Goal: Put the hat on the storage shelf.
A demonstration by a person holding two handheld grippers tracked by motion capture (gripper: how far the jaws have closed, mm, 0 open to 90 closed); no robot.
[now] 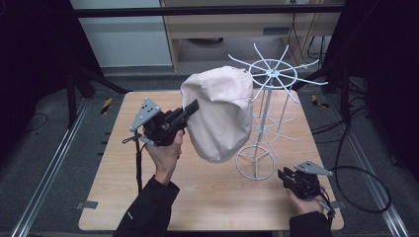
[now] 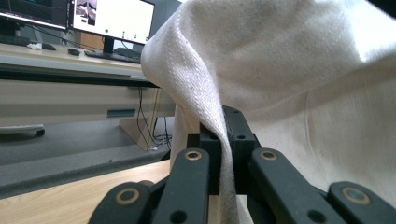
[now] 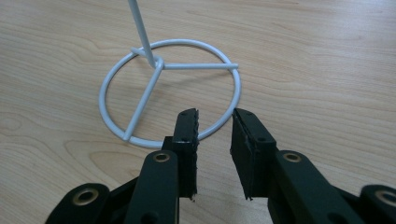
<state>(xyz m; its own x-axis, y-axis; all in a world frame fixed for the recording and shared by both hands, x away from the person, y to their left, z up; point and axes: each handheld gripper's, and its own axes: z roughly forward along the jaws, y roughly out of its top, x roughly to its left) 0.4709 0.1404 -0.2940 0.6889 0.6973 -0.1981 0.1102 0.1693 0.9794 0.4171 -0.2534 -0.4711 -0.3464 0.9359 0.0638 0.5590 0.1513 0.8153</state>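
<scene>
- The cream canvas cloth bag [image 1: 220,116] hangs draped over the upper spokes of the white wire display stand [image 1: 267,81], its body sagging down the stand's left side, clear of the desk.
- My left gripper [image 2: 223,140] is clamped on a fold of the bag's edge; in the left gripper view the fabric runs pinched between the two black pads. In the high view the left gripper [image 1: 190,109] meets the bag at its upper left.
- My right gripper [image 3: 215,128] sits low on the light wooden desk [image 1: 207,197], just beside the stand's ring base [image 3: 170,88]. In the right gripper view its jaws stand a narrow gap apart with nothing between them; the base wire passes just beyond the tips, apart from the pads.
- In the high view the right gripper [image 1: 284,176] rests near the base, well below the bag.
- Risk, as I judge it: the stand is light wire and the right gripper does not hold its base. A pull on the bag from the left could tip or drag the stand.
- Second risk: the fabric may snag on a spoke tip, and the pinched fold could slip from the pads.
- Containers: the bag is the one container. Its mouth is not visible, so I cannot tell whether anything is inside; it hangs slack.
</scene>
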